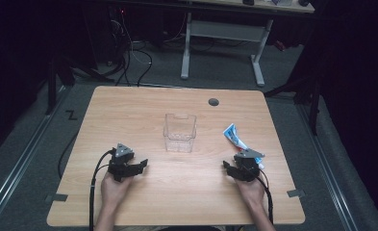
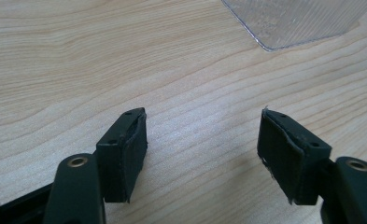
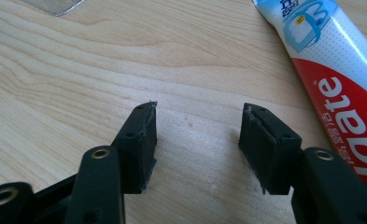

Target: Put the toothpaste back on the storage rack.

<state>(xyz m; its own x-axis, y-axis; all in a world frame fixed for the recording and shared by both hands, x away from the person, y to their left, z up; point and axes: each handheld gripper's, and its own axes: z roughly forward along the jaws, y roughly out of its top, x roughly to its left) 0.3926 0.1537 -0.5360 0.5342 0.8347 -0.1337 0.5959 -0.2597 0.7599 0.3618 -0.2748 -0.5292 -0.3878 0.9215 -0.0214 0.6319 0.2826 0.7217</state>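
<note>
One wooden table (image 1: 129,110), bearing at its middle one clear plastic box (image 1: 180,133), open-topped and apparently set there to receive things. One toothpaste tube (image 1: 235,138) lying flat to the right of the box, well apart from it, its near end just beside the right gripper (image 1: 229,168), presumably placed within easy reach for pickup. Two grippers in all, the left gripper (image 1: 142,165) resting below and left of the box: both with jaws spread wide, nothing between them, bare wood showing in each gap.
</note>
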